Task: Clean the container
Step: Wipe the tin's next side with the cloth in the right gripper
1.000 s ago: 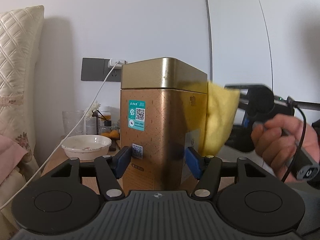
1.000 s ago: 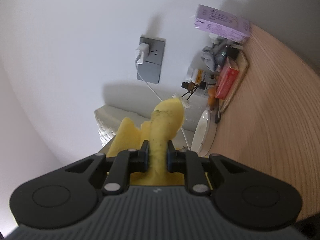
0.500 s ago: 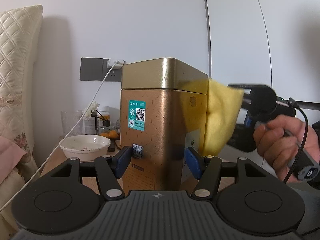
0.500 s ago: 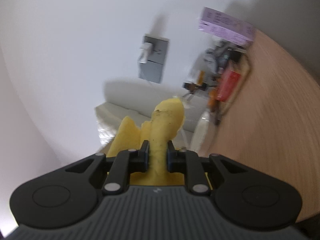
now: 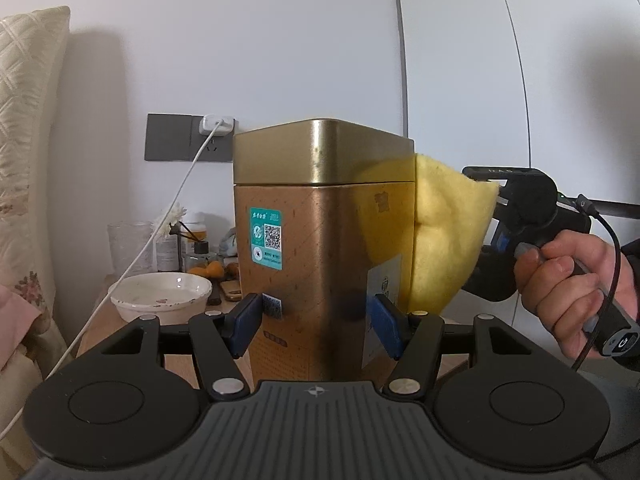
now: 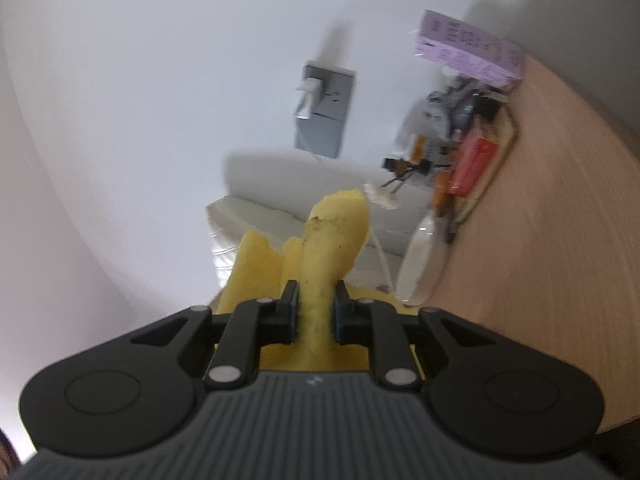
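A tall gold tin [image 5: 320, 248] with a lid and a teal sticker stands upright between my left gripper's blue pads [image 5: 244, 324], and my left gripper [image 5: 316, 326] is shut on its lower part. A yellow sponge cloth [image 5: 444, 240] rests against the tin's right side, just below the lid. In the right wrist view my right gripper [image 6: 316, 312] is shut on that yellow sponge cloth [image 6: 332, 236], which sticks out past the fingertips. A hand [image 5: 568, 280] holds the right gripper's handle at the right edge. The tin does not show in the right wrist view.
A white bowl [image 5: 160, 296] sits on the wooden bedside table [image 6: 560, 240] behind the tin, with a glass [image 5: 130, 248], small bottles and a purple box [image 6: 468, 48]. A charger cable [image 5: 168, 216] hangs from the grey wall socket [image 5: 176, 136]. A quilted headboard [image 5: 24, 152] stands at the left.
The sponge cloth and the right gripper have crept slightly up the tin's right side. The right wrist view has swung a little. The tin stays gripped as before.
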Action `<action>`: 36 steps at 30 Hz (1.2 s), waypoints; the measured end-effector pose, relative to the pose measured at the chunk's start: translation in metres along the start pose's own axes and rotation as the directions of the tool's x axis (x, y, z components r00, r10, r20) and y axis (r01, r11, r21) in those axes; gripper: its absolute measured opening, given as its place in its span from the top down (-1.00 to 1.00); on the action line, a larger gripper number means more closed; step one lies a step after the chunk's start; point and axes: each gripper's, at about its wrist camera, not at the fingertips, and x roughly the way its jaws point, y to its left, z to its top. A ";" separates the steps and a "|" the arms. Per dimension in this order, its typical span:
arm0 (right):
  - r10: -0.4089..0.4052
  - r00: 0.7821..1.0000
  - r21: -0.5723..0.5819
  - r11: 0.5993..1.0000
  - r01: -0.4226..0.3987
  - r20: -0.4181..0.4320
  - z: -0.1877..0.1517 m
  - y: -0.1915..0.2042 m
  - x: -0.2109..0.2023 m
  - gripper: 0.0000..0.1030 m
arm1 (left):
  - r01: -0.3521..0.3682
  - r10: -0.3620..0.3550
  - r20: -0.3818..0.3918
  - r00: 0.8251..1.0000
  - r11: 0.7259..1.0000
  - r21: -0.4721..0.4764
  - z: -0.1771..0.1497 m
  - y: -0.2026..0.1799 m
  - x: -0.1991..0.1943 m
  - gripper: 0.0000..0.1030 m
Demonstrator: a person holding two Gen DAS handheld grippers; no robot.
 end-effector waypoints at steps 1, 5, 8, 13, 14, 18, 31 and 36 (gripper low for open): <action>-0.002 1.000 -0.010 1.000 0.003 0.002 -0.001 0.001 0.000 0.63 | 0.005 -0.005 -0.002 1.000 1.000 0.003 0.000 0.001 0.001 -0.26; -0.062 0.998 -0.009 0.998 0.062 -0.001 0.000 -0.005 -0.002 0.63 | 0.012 -0.012 -0.010 1.000 1.000 0.021 0.001 0.003 0.002 -0.25; -0.064 0.998 -0.024 0.998 0.064 -0.008 0.000 -0.001 -0.002 0.64 | 0.024 -0.024 -0.014 1.000 1.000 0.018 0.002 0.006 0.002 -0.25; 0.007 1.000 -0.028 1.000 -0.007 0.004 0.002 0.006 -0.002 0.63 | 0.037 -0.037 -0.020 0.999 0.999 0.019 0.002 0.009 0.004 -0.25; 0.002 1.000 -0.021 1.000 -0.002 0.009 0.001 0.003 -0.003 0.63 | 0.037 -0.036 -0.021 0.999 0.999 0.024 0.002 0.009 0.004 -0.25; -0.069 0.998 -0.008 0.998 0.069 -0.001 -0.006 -0.012 -0.005 0.64 | 0.043 -0.042 -0.024 0.999 0.999 0.025 0.003 0.011 0.004 -0.25; -0.083 0.997 -0.048 0.995 0.083 0.002 -0.007 -0.010 -0.005 0.63 | 0.058 -0.056 -0.040 0.998 0.997 0.048 0.005 0.014 0.005 -0.25; -0.067 0.998 -0.059 0.996 0.067 0.009 0.002 -0.012 -0.005 0.63 | 0.052 -0.053 0.010 0.999 0.998 0.030 0.007 0.009 -0.002 -0.34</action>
